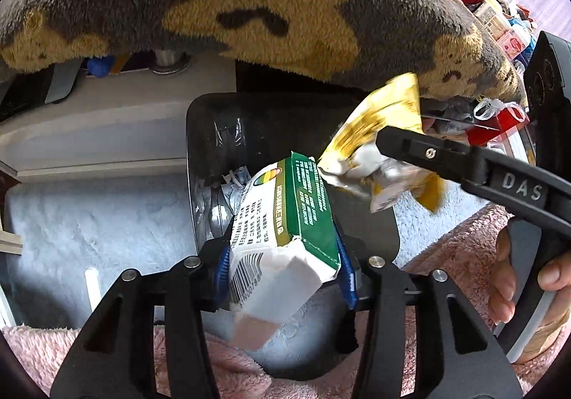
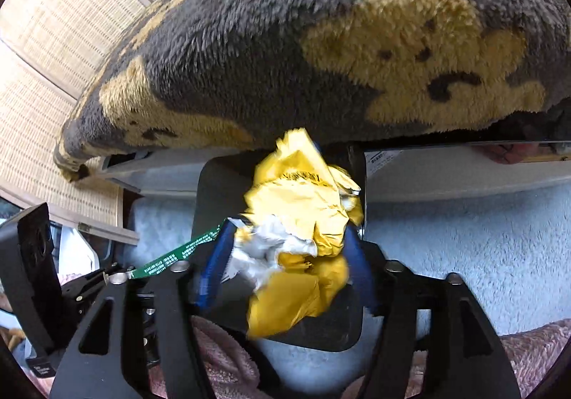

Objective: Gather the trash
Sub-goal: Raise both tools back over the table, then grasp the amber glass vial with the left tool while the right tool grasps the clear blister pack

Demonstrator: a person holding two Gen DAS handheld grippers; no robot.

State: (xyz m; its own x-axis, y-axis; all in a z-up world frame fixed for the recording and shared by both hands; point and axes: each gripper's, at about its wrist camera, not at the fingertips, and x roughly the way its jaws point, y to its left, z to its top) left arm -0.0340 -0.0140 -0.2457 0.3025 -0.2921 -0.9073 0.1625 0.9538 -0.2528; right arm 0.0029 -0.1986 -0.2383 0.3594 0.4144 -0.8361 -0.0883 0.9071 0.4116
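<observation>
A green and white carton (image 1: 285, 220) sits tilted between the blue pads of my left gripper (image 1: 283, 256), over the black lined trash bin (image 1: 221, 135). The pads stand slightly apart from the carton, so it looks loose. A crumpled yellow and silver wrapper (image 2: 303, 220), partly blurred, hangs between the spread blue pads of my right gripper (image 2: 287, 252), above the same bin (image 2: 214, 192). The left wrist view shows that wrapper (image 1: 378, 135) beside the carton, behind a right gripper finger (image 1: 428, 153). Silver and white scraps (image 1: 221, 206) lie inside the bin.
A grey and tan plush cushion (image 1: 249, 6) overhangs the bin from behind. Pale blue fuzzy rug (image 1: 89, 220) surrounds the bin, with pink fleece (image 1: 464, 238) at the near side. A person's hand (image 1: 506, 285) holds the right gripper's handle. Woven panels (image 2: 53, 42) stand at left.
</observation>
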